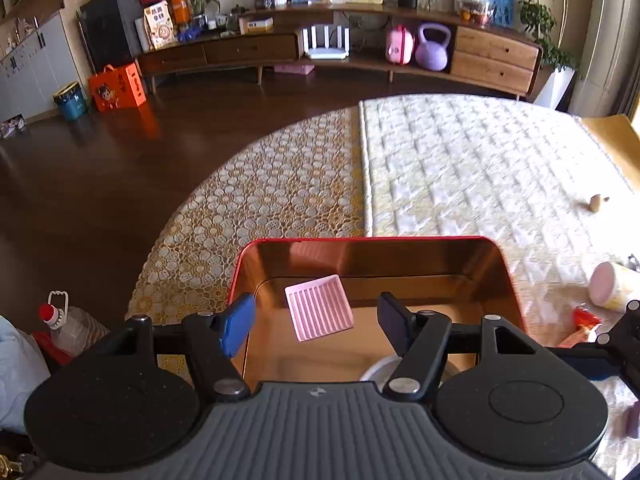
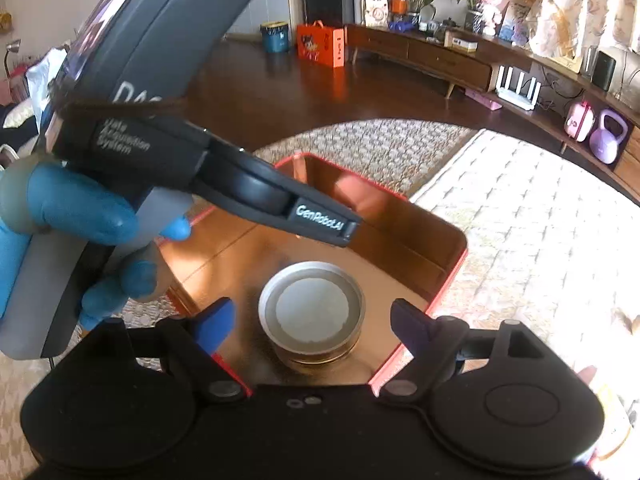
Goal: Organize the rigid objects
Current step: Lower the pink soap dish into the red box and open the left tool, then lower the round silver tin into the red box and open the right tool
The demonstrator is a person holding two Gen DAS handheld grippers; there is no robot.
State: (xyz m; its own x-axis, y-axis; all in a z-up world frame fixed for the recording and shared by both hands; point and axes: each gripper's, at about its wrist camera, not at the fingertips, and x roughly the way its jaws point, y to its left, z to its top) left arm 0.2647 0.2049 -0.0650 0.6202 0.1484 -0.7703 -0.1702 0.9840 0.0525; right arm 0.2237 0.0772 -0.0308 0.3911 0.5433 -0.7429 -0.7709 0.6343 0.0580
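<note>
1. A red tin box (image 1: 514, 292) with a shiny copper-coloured inside sits open on a white quilted mattress (image 1: 480, 168), near the mattress's left edge, where a yellow lace-patterned cover (image 1: 256, 200) begins.
2. The left gripper (image 1: 316, 322) hangs above the box with its jaws apart and nothing between them; its blue pad (image 1: 236, 328) is over the box's left wall and its dark pad over the interior.
3. A pink ribbed tray (image 1: 320, 312) lies tilted on the floor of the box, toward the far wall, below the gap between the left gripper's pads and touching neither.
4. The right gripper (image 2: 310, 326) is also spread wide and holds nothing; both its fingers stand clear of the round object below.
5. A round silver-lidded jar (image 2: 312, 312) stands upright on the box floor near the near wall, between the right gripper's fingers but not touched by them. In the left wrist view only a pale sliver of its lid (image 1: 380, 368) shows behind the linkage.
6. A hand in a blue glove (image 2: 92, 216) holds the left gripper's grey handle, over the left side of the box in the right wrist view.
7. On the mattress to the right of the box lie a tipped pink-and-yellow cup (image 1: 610, 290) and a red wrapper (image 1: 582, 326); a small wooden piece (image 1: 596, 202) sits further off toward the right edge.
</note>
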